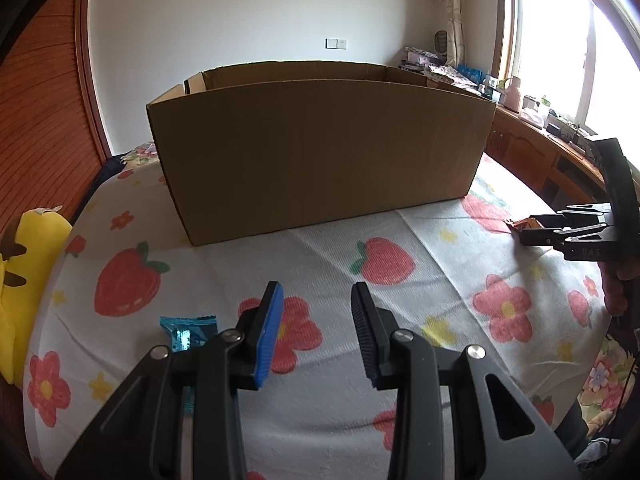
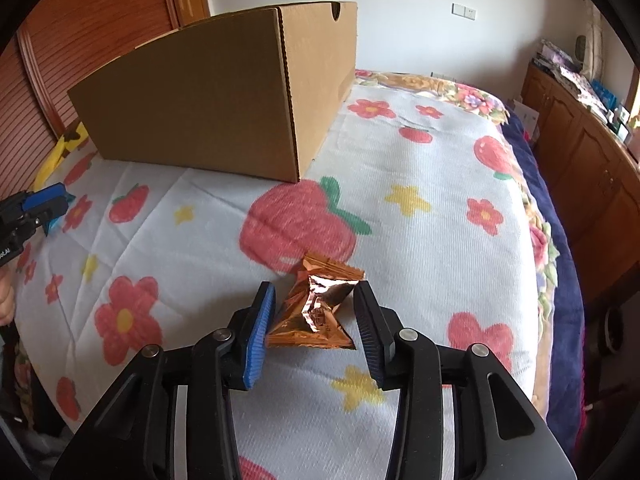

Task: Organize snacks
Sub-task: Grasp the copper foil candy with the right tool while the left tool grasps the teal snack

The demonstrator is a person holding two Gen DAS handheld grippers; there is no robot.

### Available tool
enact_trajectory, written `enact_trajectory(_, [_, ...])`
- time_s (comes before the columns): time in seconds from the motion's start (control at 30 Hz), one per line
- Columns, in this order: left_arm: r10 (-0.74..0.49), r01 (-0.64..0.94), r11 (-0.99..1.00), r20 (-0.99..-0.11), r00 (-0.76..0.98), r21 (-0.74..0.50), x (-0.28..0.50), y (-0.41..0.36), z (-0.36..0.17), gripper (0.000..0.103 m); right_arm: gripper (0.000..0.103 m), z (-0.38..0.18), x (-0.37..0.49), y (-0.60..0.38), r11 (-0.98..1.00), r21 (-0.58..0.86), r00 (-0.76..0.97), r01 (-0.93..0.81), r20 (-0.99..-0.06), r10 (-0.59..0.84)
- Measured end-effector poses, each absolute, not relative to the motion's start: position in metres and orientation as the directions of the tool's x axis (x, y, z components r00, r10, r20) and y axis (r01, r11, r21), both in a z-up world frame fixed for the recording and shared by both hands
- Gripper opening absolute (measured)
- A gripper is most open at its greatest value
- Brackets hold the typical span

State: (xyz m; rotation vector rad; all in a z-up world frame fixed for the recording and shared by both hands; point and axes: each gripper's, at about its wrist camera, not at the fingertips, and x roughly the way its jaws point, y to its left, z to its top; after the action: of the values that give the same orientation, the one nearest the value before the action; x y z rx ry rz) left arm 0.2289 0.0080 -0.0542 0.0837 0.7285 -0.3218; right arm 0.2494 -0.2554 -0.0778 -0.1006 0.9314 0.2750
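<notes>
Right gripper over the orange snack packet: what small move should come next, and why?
Probably close the right gripper on the orange snack packet. Its jaws stand open on either side of the packet, which lies on the floral blanket. The cardboard box stands open-topped just ahead, the likely place for it.

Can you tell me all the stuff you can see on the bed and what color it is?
cardboard box: one, brown, open top, standing on the blanket at the far side
orange snack packet: one, shiny copper-orange, lying on the blanket between the right fingers
blue snack packet: one, shiny blue, on the blanket just left of the left gripper
blanket: one, white with red strawberries, red flowers and yellow stars
yellow plush toy: one, yellow with brown marks, at the bed's left edge
left gripper: one, black, fingers open and empty
right gripper: one, black, fingers open around the orange packet
</notes>
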Motion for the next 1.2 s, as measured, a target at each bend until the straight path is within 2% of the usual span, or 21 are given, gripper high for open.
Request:
enact_trajectory(0.43, [-0.238,0.312,0.950,-0.664,0.708,-0.008,0.228,0.005,-0.060,0.036,0.041,-0.082,0.242,-0.252,0.969,-0.005,0.616,-0.246,-0.772,0.152])
enact_trajectory(0.7, [-0.236,0.313,0.950,-0.663,0.711,-0.003,0.223,0.004,-0.056,0.036,0.029,-0.081,0.240,-0.255,0.976,-0.010,0.634,-0.220,-0.761,0.135])
enact_trajectory(0.83, [-0.232,0.303,0.953,-0.652,0.722,-0.003,0.217,0.015,-0.046,0.042,0.028,-0.082,0.239,-0.253,0.975,-0.017,0.636,-0.222,-0.760,0.132])
enact_trajectory(1.2, [-0.125,0.226,0.973,-0.699,0.704,0.054,0.228,0.050,-0.052,0.045,0.028,-0.081,0.239,-0.253,0.974,-0.015,0.637,-0.225,-0.759,0.135])
